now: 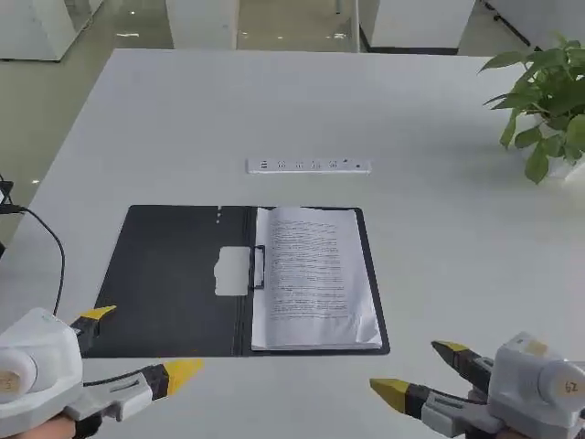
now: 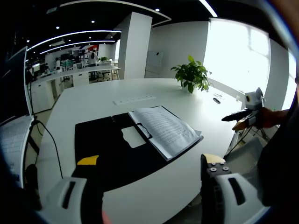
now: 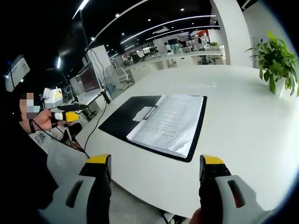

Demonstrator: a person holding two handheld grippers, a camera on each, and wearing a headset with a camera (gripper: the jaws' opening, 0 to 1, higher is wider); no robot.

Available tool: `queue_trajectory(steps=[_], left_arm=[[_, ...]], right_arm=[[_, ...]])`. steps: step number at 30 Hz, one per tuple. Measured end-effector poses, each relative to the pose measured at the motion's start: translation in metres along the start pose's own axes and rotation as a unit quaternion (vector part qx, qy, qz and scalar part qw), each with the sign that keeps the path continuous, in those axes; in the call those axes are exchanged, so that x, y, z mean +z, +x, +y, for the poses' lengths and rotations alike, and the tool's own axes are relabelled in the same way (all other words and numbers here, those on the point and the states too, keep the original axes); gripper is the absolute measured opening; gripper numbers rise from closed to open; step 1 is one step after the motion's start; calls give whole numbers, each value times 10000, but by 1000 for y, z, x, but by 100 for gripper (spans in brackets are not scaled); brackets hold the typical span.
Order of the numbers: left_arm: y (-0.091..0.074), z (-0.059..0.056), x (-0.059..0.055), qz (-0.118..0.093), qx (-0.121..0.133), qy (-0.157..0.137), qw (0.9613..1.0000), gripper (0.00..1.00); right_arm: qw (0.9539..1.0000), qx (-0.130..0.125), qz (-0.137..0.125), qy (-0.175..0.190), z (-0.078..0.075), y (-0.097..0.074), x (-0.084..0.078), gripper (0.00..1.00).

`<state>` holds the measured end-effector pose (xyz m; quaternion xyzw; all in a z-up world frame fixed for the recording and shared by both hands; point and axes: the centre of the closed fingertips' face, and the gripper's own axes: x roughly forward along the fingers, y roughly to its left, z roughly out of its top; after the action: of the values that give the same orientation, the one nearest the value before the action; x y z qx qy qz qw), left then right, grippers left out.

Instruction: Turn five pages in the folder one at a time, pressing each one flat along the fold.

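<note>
Fingers [image 1: 183,370] gape on your left gripper [image 1: 142,341] and right gripper [image 1: 419,368], both empty. Your folder [image 1: 174,274] lies open on the table [image 1: 457,229] just ahead. Its pages [image 1: 315,274] look thin and floppy, so pinch one lightly at its outer corner.

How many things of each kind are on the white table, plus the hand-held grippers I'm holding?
Folder: 1
Stack of pages: 1
Power strip: 1
Potted plant: 1
Hand-held grippers: 2, the left hand-held gripper and the right hand-held gripper, both open
Total: 6
</note>
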<state>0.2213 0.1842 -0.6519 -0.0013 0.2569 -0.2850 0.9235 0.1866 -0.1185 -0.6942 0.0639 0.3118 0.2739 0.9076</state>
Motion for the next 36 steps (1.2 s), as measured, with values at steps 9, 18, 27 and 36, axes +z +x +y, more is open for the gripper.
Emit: queue_trajectory(steps=[9,18,27,36], left_arm=[[0,1,3,2,-36,44,10000,87],[-1,2,5,-15,-37,69,10000,87],[-3,2,7,-16,-54,73,10000,87],[-2,3,10,-33,-54,80,9999,87]], right_arm=[[10000,24,1,-6,4,1,1,76],[10000,40,-11,-20,6,1,2,76],[10000,24,-18,-5,7,0,2,76],[10000,12,-34,-8,8,0,3,76]])
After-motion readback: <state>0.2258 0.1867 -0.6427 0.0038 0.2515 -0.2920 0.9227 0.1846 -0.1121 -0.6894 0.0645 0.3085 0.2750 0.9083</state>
